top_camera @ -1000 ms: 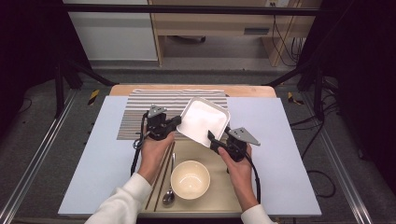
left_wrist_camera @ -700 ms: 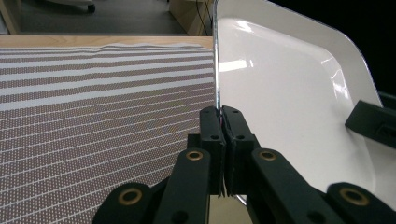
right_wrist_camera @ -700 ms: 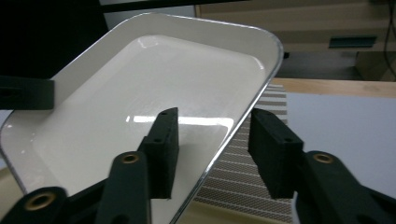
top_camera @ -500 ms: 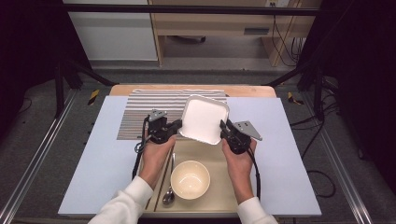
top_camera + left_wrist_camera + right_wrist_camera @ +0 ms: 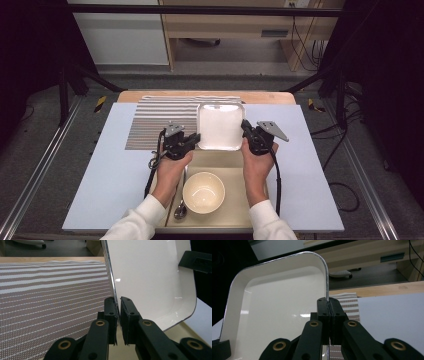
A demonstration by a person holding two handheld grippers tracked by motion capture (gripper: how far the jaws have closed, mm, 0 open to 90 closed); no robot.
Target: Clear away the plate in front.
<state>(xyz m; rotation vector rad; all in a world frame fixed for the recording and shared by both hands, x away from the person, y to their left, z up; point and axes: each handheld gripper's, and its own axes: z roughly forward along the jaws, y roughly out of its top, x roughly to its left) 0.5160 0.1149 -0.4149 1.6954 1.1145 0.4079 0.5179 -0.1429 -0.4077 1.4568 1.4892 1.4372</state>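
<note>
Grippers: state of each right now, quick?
Left gripper: closed on the white tray's left rim.
Right gripper: just closed on the tray's right rim.

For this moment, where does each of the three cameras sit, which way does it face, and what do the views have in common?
High view: above the person's side, facing forward and down on the table; both hands, sleeves, left gripper and right gripper show.
Left gripper view: on the left gripper, looking along jaws clamped on the white tray rim.
Right gripper view: on the right gripper, jaws clamped on the opposite rim.
Shared: tray and striped mat.
</note>
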